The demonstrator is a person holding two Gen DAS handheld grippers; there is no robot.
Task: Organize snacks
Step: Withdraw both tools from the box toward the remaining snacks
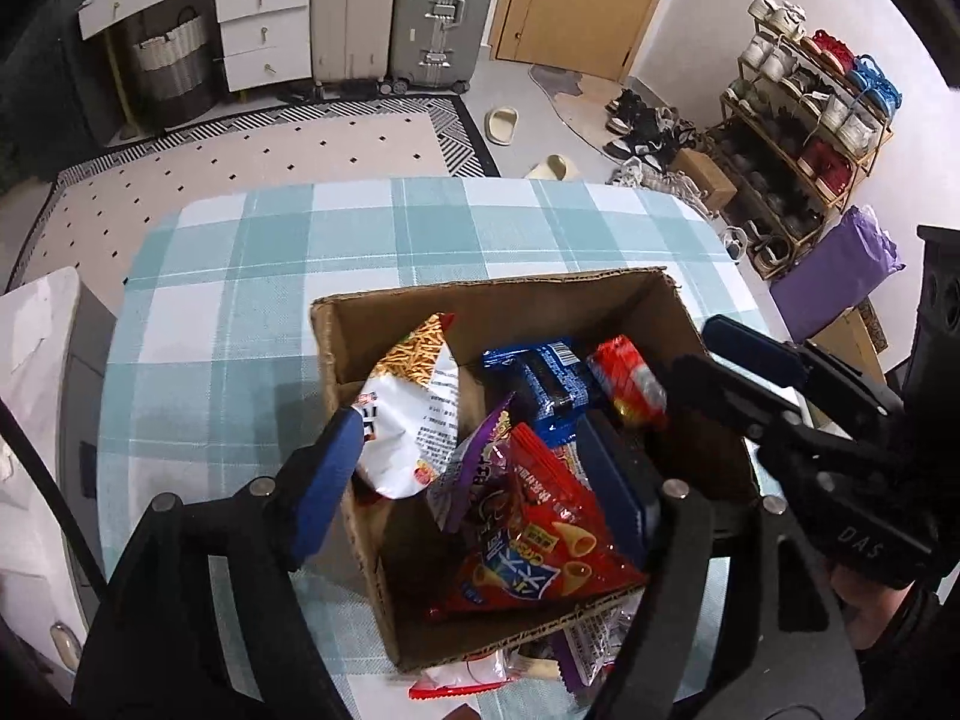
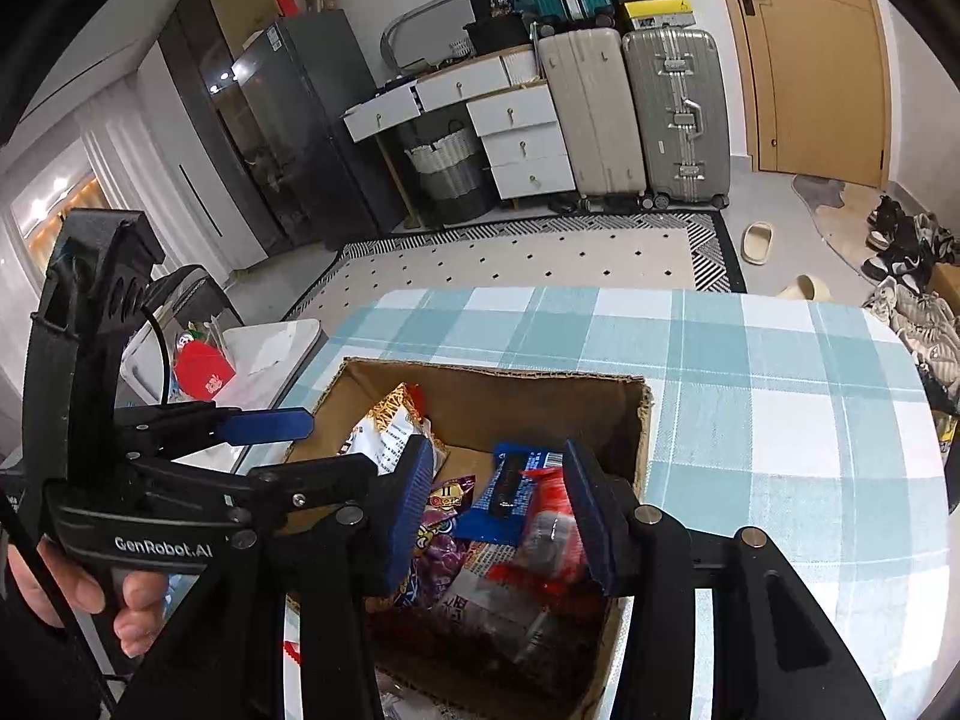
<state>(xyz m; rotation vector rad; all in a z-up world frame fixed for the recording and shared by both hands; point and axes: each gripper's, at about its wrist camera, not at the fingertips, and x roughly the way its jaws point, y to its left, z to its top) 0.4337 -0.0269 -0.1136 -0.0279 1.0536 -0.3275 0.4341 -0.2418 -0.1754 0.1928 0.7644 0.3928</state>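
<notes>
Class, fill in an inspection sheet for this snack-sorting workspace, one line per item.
Surface: table under teal-and-white checked cloth.
Job's things: brown cardboard box holding a white chip bag, blue biscuit pack, red wrapped snack and red cone-snack bag.
Clutter: packets outside the box's near wall.
Grippers: left hand-held gripper open over the box; right hand-held gripper astride the red wrapped snack, pad contact unclear.
Cables: black cable.
Surroundings: grey suitcases, shoe rack.

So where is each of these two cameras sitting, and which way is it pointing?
Left wrist: on the left gripper, angled down into the brown cardboard box of snack packets; the right gripper shows at right.
Right wrist: on the right gripper, above the same box; the left gripper and a hand show at left.
Shared: box, blue-checked tablecloth, silver suitcase.
</notes>
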